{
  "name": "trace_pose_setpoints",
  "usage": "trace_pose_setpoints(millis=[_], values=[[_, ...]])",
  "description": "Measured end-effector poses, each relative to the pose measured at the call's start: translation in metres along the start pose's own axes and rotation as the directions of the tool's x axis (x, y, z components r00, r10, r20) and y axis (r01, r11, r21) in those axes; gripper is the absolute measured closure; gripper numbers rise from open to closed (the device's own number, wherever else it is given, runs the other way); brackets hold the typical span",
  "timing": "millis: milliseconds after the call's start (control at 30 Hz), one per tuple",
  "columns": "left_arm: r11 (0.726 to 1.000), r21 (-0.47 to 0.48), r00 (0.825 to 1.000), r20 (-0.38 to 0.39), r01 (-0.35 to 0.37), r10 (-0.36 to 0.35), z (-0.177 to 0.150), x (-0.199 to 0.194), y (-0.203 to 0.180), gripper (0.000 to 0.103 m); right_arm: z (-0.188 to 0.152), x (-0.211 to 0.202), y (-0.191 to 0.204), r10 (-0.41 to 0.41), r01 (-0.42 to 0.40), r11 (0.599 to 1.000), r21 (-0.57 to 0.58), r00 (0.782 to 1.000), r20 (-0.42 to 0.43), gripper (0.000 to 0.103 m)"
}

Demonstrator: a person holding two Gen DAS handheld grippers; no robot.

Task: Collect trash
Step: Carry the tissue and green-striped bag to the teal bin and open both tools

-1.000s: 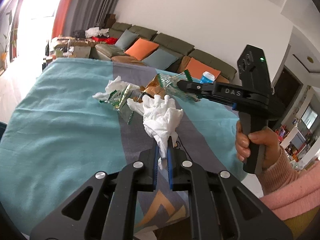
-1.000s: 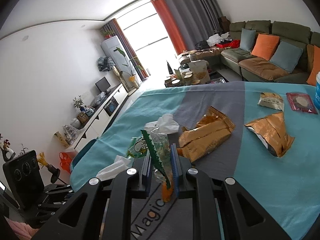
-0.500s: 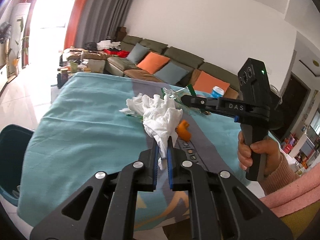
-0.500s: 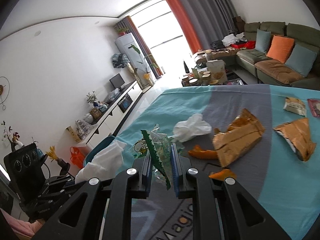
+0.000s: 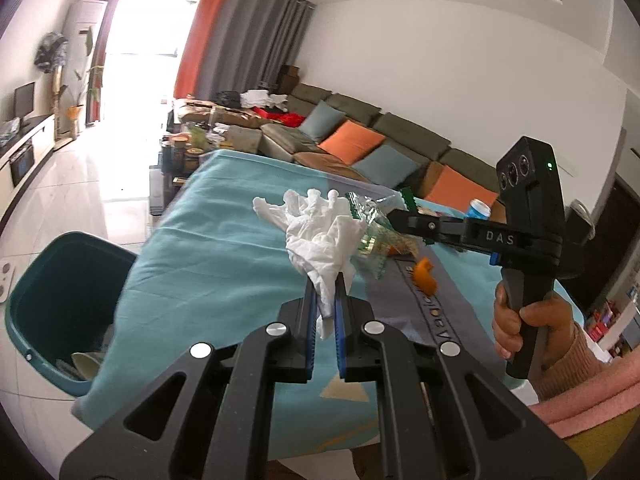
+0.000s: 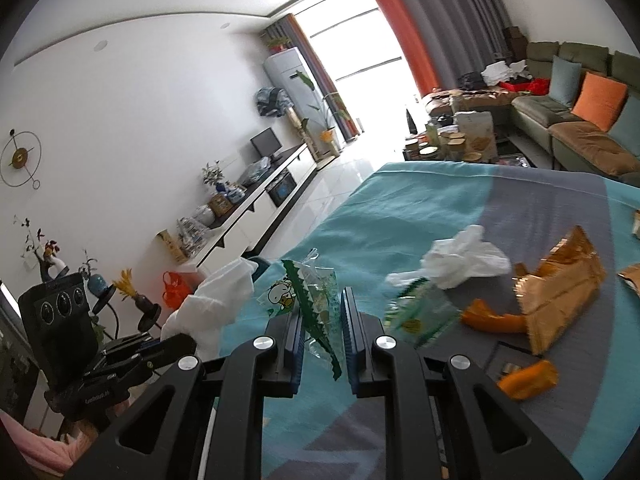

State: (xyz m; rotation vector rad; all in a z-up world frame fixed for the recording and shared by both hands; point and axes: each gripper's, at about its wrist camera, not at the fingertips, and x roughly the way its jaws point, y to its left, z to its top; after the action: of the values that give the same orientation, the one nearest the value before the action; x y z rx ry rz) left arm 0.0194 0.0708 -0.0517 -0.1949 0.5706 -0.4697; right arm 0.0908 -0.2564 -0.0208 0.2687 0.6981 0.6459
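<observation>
In the left wrist view my left gripper (image 5: pixel 323 284) is shut on a crumpled white tissue (image 5: pixel 320 232), held up above the teal tablecloth (image 5: pixel 224 264). To its right a hand holds my right gripper (image 5: pixel 396 220), shut on a clear wrapper with green edges (image 5: pixel 370 236). The right wrist view shows that wrapper (image 6: pixel 316 312) pinched between the right gripper's (image 6: pixel 320 304) blue pads. My left gripper (image 6: pixel 186 344) with its tissue (image 6: pixel 216 300) sits at the lower left there. A teal bin (image 5: pixel 60 276) stands on the floor left of the table.
On the cloth lie another white tissue (image 6: pixel 464 258), a second green wrapper (image 6: pixel 420 312), a gold wrapper (image 6: pixel 560 292) and orange peels (image 6: pixel 492 318). One peel (image 5: pixel 424 280) shows under the right gripper. A sofa (image 5: pixel 360 140) is behind the table and a TV bench (image 6: pixel 256 208) runs along the wall.
Both grippers have swung left toward the table's edge, each still holding its piece of trash. The teal bin has come into the left wrist view.
</observation>
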Motion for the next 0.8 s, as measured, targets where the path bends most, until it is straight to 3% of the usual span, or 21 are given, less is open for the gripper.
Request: trace_pose_setpoints(millis=[267, 800], values=[[0.996, -0.046, 0.996, 0.027, -0.082, 0.083, -0.002, -0.03, 0.018, 0.095, 0.008, 0.026, 0.022, 0.047, -0.048, 0.998, -0.037, 0.998, -0.038, 0.087], [0.958, -0.171, 0.969, 0.051, -0.23, 0.242, -0.017, -0.098, 0.06, 0.095, 0.023, 0.088, 0.076, 0.141, -0.159, 0.98, -0.122, 0.979, -0.144, 0.087]])
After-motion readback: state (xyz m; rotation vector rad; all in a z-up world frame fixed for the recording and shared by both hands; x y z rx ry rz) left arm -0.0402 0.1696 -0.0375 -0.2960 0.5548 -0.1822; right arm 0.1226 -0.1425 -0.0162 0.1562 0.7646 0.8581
